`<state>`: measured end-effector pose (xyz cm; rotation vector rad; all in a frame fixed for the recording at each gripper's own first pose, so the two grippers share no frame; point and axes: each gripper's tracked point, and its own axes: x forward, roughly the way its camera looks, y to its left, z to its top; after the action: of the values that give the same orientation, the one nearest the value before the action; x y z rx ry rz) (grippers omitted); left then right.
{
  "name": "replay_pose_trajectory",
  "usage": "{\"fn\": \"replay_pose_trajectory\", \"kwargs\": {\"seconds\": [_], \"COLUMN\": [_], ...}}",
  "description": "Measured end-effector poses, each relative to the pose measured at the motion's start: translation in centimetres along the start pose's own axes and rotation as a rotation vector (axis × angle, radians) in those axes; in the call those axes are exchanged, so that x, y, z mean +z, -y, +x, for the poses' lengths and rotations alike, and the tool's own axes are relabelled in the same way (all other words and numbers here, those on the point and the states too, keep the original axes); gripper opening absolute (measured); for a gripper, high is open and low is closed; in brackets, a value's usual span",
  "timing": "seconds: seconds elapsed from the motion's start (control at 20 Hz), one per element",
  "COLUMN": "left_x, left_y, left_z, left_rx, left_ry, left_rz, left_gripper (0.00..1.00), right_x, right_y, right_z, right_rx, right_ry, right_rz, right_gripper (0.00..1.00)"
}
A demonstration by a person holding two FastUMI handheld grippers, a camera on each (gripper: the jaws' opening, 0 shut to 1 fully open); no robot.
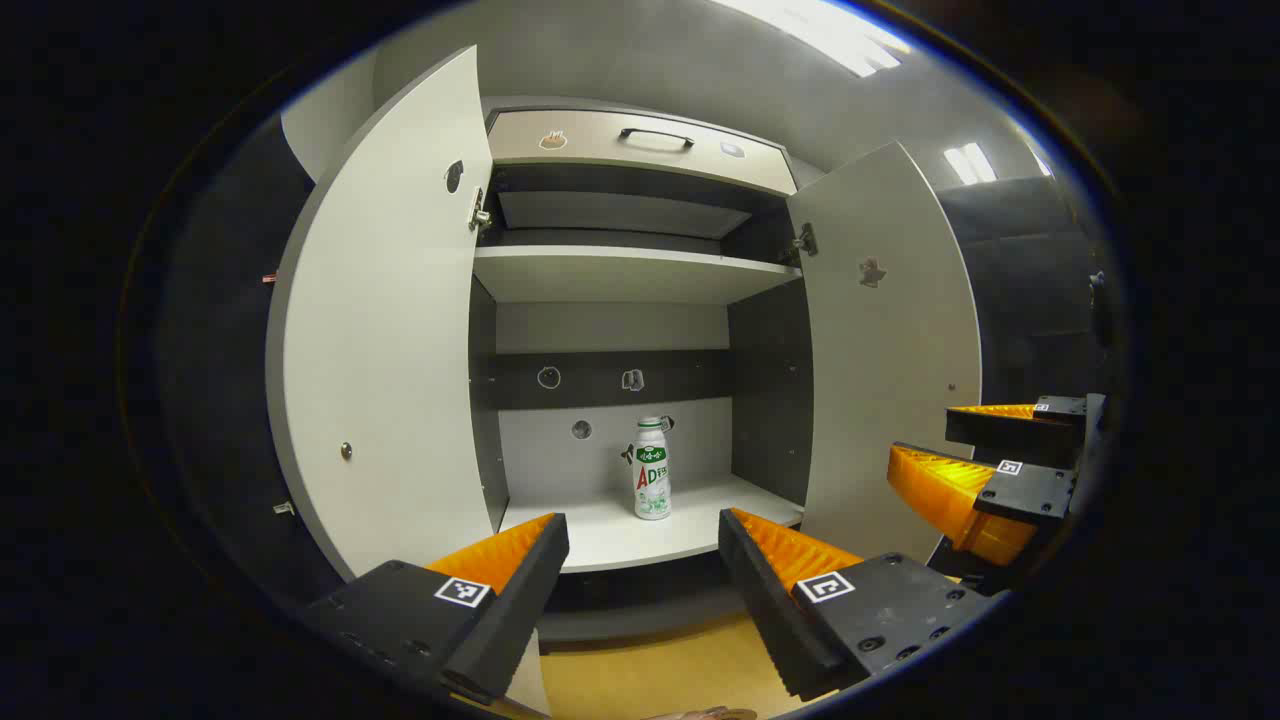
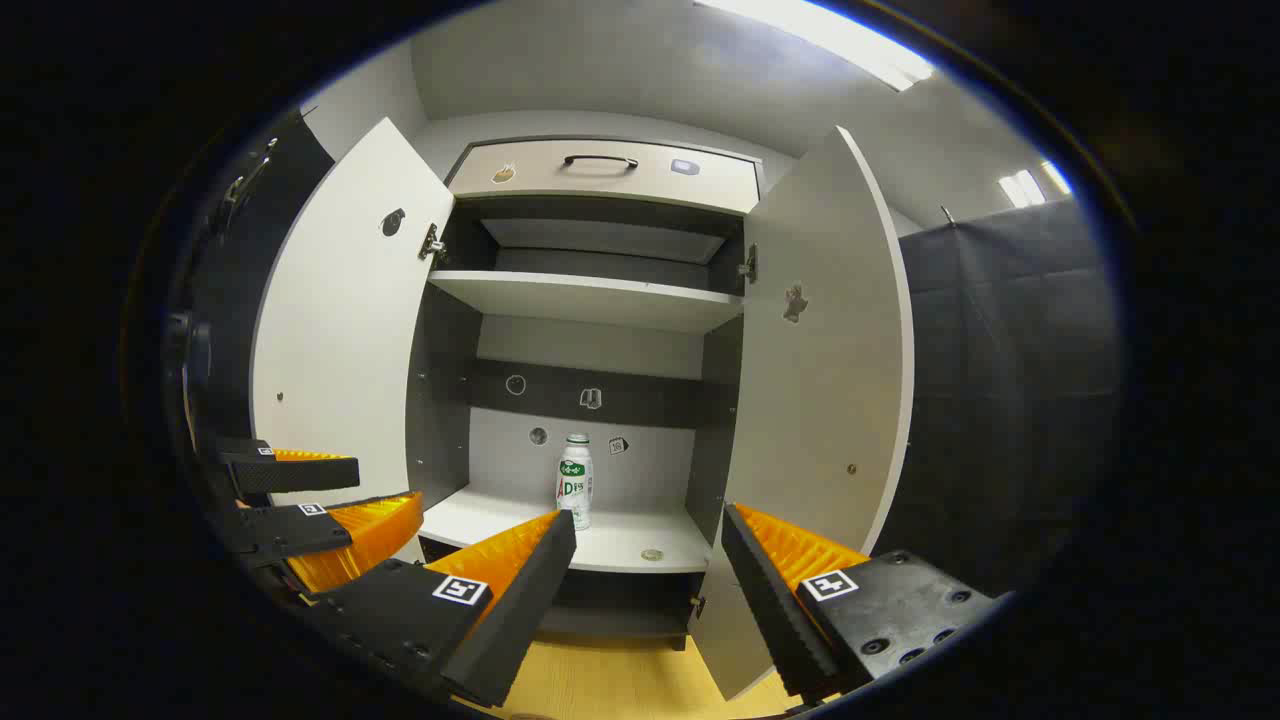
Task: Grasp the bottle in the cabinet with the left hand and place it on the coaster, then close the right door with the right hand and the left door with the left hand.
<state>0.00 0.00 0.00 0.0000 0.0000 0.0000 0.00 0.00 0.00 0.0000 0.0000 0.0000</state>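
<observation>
Left gripper view: the left gripper (image 1: 643,545) is held released before the open white two-door cabinet (image 1: 640,275); a white plastic bottle with green label (image 1: 652,468) is seen upright on its lower shelf (image 1: 620,535), far centre.

Right gripper view: the right gripper (image 2: 648,545) is held released, nothing between its fingers; the bottle (image 2: 574,481) is seen on the shelf between both open doors.

In the left gripper view the left claw (image 1: 643,540) sits at 6 o'clock, its two fingers spread wide with nothing between them. The right claw (image 1: 925,440) shows at 3 to 4 o'clock, seen side-on, fingers parted, one above the other.

In the right gripper view the right claw (image 2: 648,540) sits at 6 o'clock, fingers wide apart and gripping nothing. The left claw (image 2: 385,480) lies at 8 o'clock, side-on, its fingers parted too.
</observation>
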Motion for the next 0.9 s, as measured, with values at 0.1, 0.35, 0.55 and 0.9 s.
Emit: {"fn": "replay_pose_trajectory", "kwargs": {"seconds": [0.1, 0.35, 0.55, 0.9], "left_x": [0.0, -0.1, 0.0, 0.3], "left_y": [-0.1, -0.4, -0.3, 0.2], "left_z": [-0.2, -0.6, -0.6, -0.2], "left_rx": [-0.009, -0.008, -0.007, -0.003], "left_ry": [0.003, 0.007, 0.013, 0.017], "left_rz": [0.002, 0.012, 0.008, 0.012], "left_gripper": [0.95, 0.95, 0.95, 0.95], "right_x": [-0.1, -0.2, -0.4, -0.6], "right_y": [-0.3, -1.0, -1.2, -0.9], "right_z": [-0.4, -0.9, -0.6, 0.0], "right_rx": [-0.007, -0.006, 0.01, 0.026], "right_ry": [-0.001, 0.003, -0.006, -0.007], "right_rz": [-0.006, -0.029, -0.03, -0.015], "right_gripper": [0.98, 0.98, 0.98, 0.98]}}
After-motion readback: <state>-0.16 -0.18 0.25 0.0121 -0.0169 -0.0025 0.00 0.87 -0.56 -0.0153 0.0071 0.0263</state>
